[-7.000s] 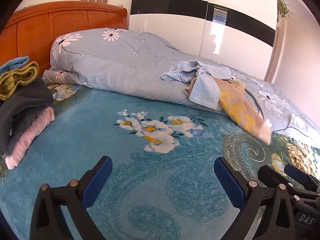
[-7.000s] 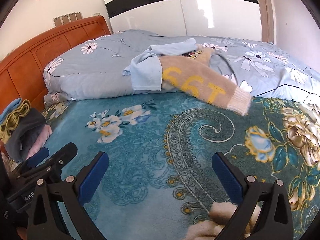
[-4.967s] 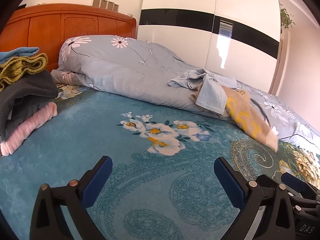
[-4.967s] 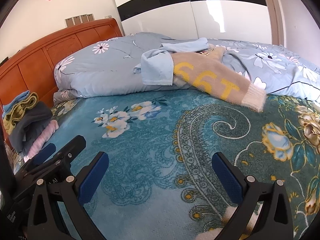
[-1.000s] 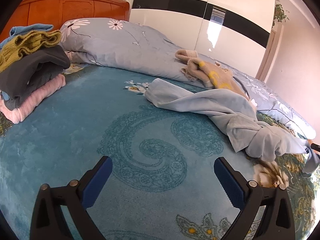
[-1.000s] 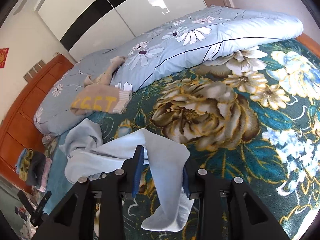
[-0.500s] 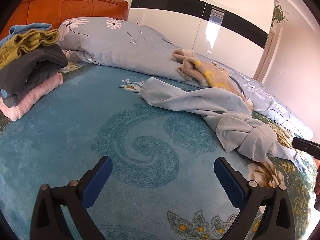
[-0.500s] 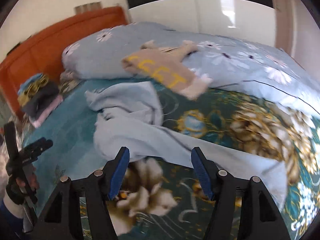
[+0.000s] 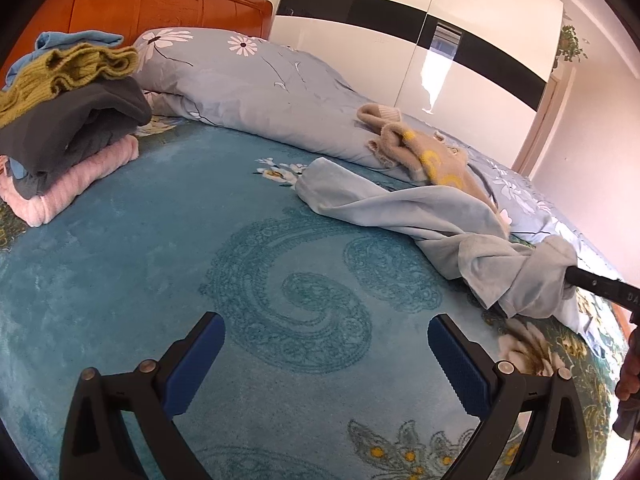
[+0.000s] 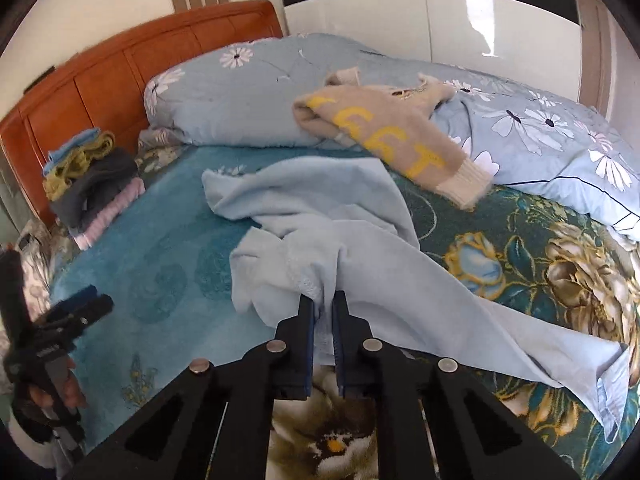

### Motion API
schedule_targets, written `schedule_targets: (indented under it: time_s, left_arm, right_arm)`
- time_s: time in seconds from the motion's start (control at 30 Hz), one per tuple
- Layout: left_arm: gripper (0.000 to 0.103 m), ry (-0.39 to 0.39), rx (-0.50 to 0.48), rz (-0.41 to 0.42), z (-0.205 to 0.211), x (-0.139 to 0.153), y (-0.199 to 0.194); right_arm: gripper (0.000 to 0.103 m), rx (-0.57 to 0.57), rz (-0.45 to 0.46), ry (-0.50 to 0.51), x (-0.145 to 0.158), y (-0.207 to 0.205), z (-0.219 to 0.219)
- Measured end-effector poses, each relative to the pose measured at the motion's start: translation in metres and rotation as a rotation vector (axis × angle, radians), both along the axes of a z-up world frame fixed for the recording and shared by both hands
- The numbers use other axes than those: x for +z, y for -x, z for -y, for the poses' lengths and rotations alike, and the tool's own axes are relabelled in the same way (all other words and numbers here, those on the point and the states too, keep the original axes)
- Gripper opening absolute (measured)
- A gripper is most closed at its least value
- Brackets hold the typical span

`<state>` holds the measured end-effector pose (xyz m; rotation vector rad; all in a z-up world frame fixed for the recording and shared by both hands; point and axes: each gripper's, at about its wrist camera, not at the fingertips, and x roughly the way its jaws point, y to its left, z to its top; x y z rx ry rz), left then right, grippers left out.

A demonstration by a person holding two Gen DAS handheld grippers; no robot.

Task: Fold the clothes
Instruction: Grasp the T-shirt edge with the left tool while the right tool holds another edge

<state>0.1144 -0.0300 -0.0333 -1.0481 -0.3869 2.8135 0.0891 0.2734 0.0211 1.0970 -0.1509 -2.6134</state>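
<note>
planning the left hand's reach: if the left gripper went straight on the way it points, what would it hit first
Probably the bare teal blanket: the open left gripper points down at it, nothing between. The light blue garment lies farther right.

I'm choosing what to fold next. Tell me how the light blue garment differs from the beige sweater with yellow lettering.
The light blue garment is thin, plain cloth; the beige sweater is fuzzy knit with yellow characters and a ribbed cuff. The blue one lies on the teal blanket; the sweater lies on the floral duvet, its sleeve hanging over the edge. The right gripper has just closed on the blue garment; nothing holds the sweater. Both are crumpled and unfolded.
</note>
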Motion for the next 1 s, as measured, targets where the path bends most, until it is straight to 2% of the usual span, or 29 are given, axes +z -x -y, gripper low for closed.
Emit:
schedule_targets:
  time_s: [0.07, 0.17, 0.23, 0.33, 0.4, 0.5, 0.6, 0.7, 0.83, 0.9, 1.0]
  left_arm:
    - [0.103, -0.061, -0.040, -0.001, -0.006, 0.004, 0.008]
    - [0.103, -0.224, -0.120, 0.051, -0.016, 0.007, 0.025]
    - [0.103, -0.280, -0.155, 0.079, -0.025, 0.007, 0.035]
    - [0.103, -0.307, -0.195, 0.115, -0.040, 0.006, 0.045]
    - [0.103, -0.307, -0.214, 0.138, -0.049, 0.005, 0.051]
    - [0.103, -0.312, -0.224, 0.173, -0.059, 0.001, 0.059]
    - [0.103, -0.297, -0.222, 0.207, -0.066, -0.006, 0.069]
    - [0.103, -0.288, -0.187, 0.273, -0.067, -0.019, 0.088]
    - [0.102, -0.413, -0.110, 0.355, -0.054, -0.035, 0.113]
    - [0.100, -0.446, -0.099, 0.358, -0.054, -0.037, 0.120]
    - [0.081, -0.460, -0.083, 0.389, -0.058, -0.043, 0.130]
  right_arm:
    - [0.008, -0.008, -0.028, 0.055, 0.012, -0.007, -0.010]
    - [0.007, -0.019, -0.069, 0.137, 0.030, -0.018, -0.026]
    - [0.007, -0.060, -0.108, 0.188, 0.040, -0.028, -0.043]
    - [0.007, -0.107, -0.171, 0.300, 0.053, -0.046, -0.074]
    - [0.007, -0.124, -0.251, 0.355, 0.065, -0.063, -0.093]
    - [0.007, -0.202, -0.286, 0.326, 0.073, -0.078, -0.118]
    - [0.007, -0.294, -0.221, 0.289, 0.060, -0.078, -0.138]
    - [0.007, -0.329, -0.177, 0.337, 0.044, -0.076, -0.150]
    - [0.008, -0.324, -0.148, 0.336, 0.034, -0.073, -0.151]
    - [0.008, -0.321, -0.146, 0.343, 0.031, -0.073, -0.155]
    - [0.008, -0.320, -0.144, 0.351, 0.028, -0.073, -0.160]
